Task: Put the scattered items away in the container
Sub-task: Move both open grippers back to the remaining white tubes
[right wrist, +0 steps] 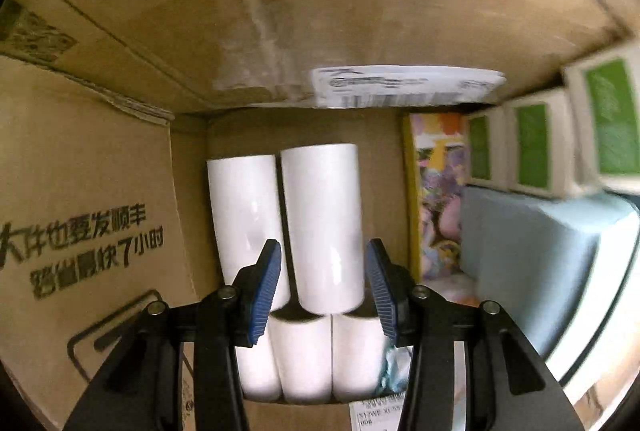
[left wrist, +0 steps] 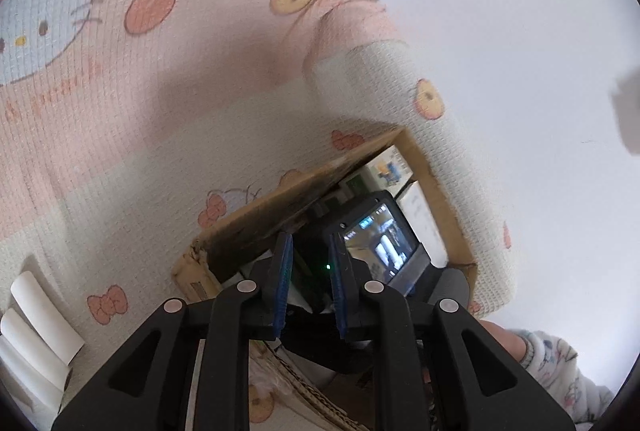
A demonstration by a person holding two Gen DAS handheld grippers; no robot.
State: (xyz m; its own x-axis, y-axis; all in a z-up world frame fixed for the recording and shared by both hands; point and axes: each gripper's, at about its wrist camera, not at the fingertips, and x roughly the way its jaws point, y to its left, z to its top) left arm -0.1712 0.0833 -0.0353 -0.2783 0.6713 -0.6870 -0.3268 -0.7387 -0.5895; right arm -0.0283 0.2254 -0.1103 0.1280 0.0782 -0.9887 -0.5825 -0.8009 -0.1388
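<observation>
Down inside the cardboard box the right gripper points at the floor of it, its blue pads set a roll's width apart around a white roll. The left pad has a sliver of gap to that roll and the right pad sits just at its edge, so I cannot tell whether it is pinched or only straddled. Five white rolls show in that view: three side by side nearest the gripper, then two lying further in, the straddled one and its neighbour on the left. To the right of them stands a colourful flat pack on its edge, then a pale blue box, and beyond that three white cartons with green labels in a row against the far wall. A white shipping label is stuck to the far flap.

Outside, the left gripper hangs over the near corner of the box, its jaws narrowly parted with nothing between them. Through the gap I see the right gripper's camera screen down in the box. Left of it, three more white rolls lie on the cartoon-cat blanket, outside the box. A sleeve with a pattern shows at the near right.
</observation>
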